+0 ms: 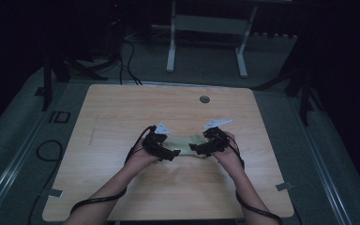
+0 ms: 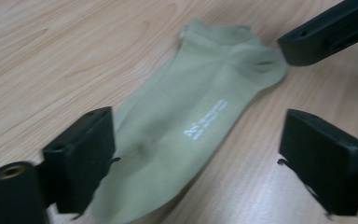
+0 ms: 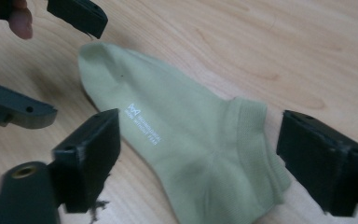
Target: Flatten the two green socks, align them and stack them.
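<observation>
- The olive sock (image 2: 186, 135) is judged light, limp, non-slippery; best pinched at the cuff and toe
- The left gripper (image 2: 196, 158) and right gripper (image 3: 198, 158) are spread, nothing held

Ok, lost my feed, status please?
Left gripper open, right gripper open. Green sock flat on table, unheld. Nothing in the way.

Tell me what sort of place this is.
Probably a lab or recording room, not a home: a bare wooden table with a cable port stands on grey carpet in a dim room, cables trail over the floor beyond, and a white metal stand rises behind. A green sock lies on the table.
</observation>
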A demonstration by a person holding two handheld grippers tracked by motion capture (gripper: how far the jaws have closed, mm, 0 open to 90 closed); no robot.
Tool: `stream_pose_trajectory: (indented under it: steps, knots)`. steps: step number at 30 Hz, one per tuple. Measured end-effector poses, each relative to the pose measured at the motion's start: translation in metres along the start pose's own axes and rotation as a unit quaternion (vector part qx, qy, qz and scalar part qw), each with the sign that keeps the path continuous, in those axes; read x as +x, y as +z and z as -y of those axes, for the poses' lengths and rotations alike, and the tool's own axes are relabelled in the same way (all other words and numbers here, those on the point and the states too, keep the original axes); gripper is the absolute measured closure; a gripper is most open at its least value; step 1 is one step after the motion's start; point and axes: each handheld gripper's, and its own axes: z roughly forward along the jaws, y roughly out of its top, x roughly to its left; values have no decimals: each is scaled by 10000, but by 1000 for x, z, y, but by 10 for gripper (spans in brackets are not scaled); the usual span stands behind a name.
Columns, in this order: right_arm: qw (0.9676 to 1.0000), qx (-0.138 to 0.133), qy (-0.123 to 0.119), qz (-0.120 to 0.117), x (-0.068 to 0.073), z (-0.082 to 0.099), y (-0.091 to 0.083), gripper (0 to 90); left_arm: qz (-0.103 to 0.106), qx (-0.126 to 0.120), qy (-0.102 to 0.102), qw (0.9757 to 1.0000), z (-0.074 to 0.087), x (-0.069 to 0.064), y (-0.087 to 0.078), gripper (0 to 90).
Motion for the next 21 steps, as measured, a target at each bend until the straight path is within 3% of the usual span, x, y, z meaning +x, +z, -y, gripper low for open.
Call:
stream_pose_trajectory:
  steps: [5,8,10,12,21]
  knots:
    - [9999,20,-61,86,2,2,0,133,-226,-227,-93,9994,4,3,-4,18]
    - [9998,18,-100,143,2,5,-1,133,-181,-361,-183,9990,7,5,-7,18]
    - [9998,19,-106,159,2,6,-1,133,-181,-361,-183,9990,7,5,-7,18]
    - [9996,35,-131,228,1,9,-4,133,-347,-338,-109,9988,15,6,-12,18]
    - [9994,-13,-44,353,-9,25,-17,133,-482,-469,-175,9976,36,10,-26,18]
